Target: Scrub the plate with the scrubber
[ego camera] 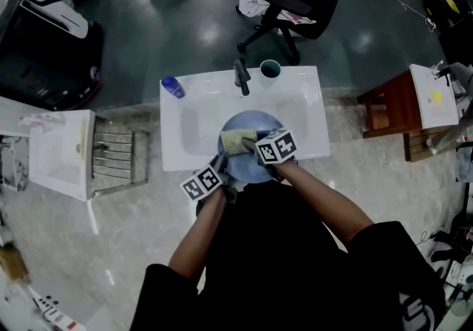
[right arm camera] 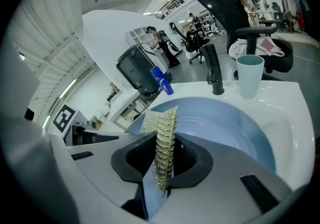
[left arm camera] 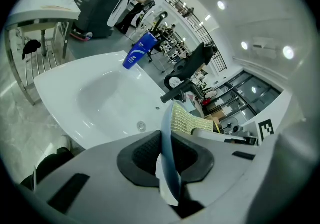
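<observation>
left gripper (left arm camera: 167, 154) clamped on plate (right arm camera: 225, 123) rim | right gripper (right arm camera: 165, 163) pinching scrubber (right arm camera: 161, 118) | plate rigid, likely slick, hold edge | scrubber soft, compressible

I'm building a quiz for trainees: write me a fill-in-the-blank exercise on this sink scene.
The left gripper is shut on the rim of the ____ plate.
The right gripper holds the scrubber against the ____.
The cup stands on the sink beside the black ____.
Missing words: blue; plate; faucet.
</observation>
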